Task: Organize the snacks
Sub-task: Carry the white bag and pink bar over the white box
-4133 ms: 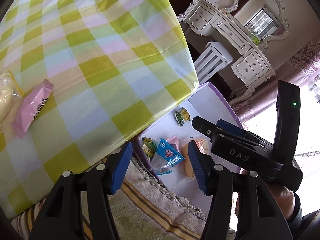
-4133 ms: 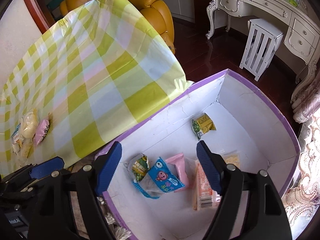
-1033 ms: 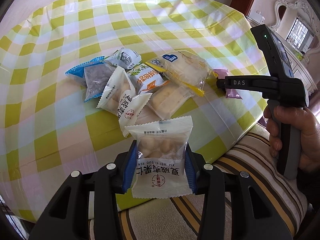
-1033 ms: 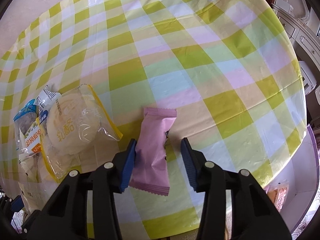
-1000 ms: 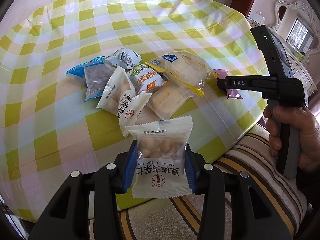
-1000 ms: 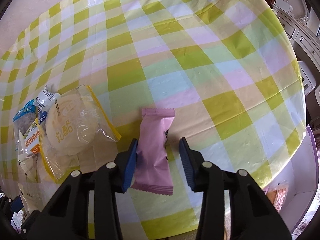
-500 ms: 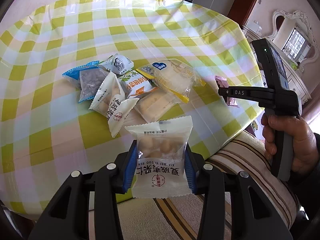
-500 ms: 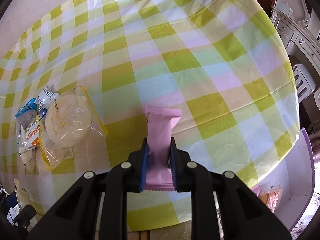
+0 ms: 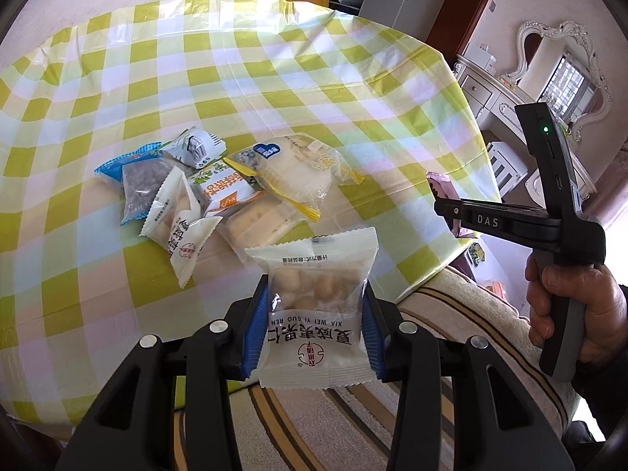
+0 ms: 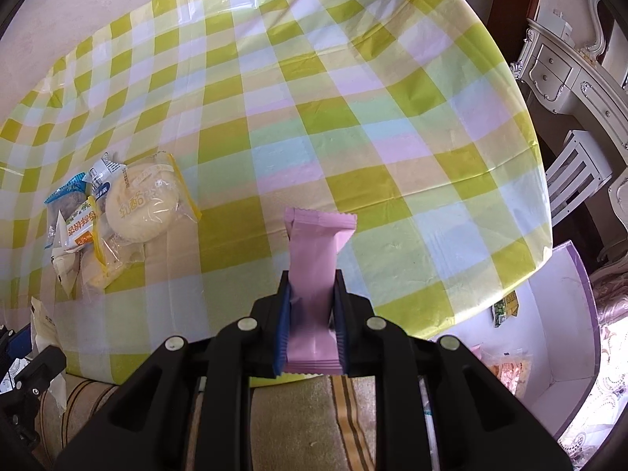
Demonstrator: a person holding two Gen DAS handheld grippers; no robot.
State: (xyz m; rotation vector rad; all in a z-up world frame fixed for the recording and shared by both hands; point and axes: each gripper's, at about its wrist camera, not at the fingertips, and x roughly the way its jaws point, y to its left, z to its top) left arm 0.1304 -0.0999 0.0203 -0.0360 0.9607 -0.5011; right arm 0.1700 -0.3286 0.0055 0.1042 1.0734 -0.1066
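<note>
My left gripper point(image 9: 314, 325) is shut on a white nut packet point(image 9: 314, 314) and holds it above the near edge of the checked table point(image 9: 274, 59). My right gripper point(image 10: 312, 325) is shut on a pink wrapped snack point(image 10: 314, 267), lifted off the cloth. In the left wrist view the right gripper point(image 9: 443, 204) shows at the right, held by a hand point(image 9: 565, 302), with the pink snack point(image 9: 439, 178) at its tip. A pile of several snack packets point(image 9: 219, 192) lies on the table. The same pile point(image 10: 117, 212) sits at the left in the right wrist view.
A white box with a purple rim point(image 10: 585, 314) stands on the floor below the table's right edge, with a few snacks point(image 10: 506, 306) inside. A striped cushion point(image 9: 451, 314) lies under the grippers. A white dresser point(image 10: 569, 66) and stool point(image 10: 577, 172) stand at the right.
My right gripper closed on the pink snack and lifted it off the table. Both grippers rose and drew back from the table, the left still holding the nut packet.
</note>
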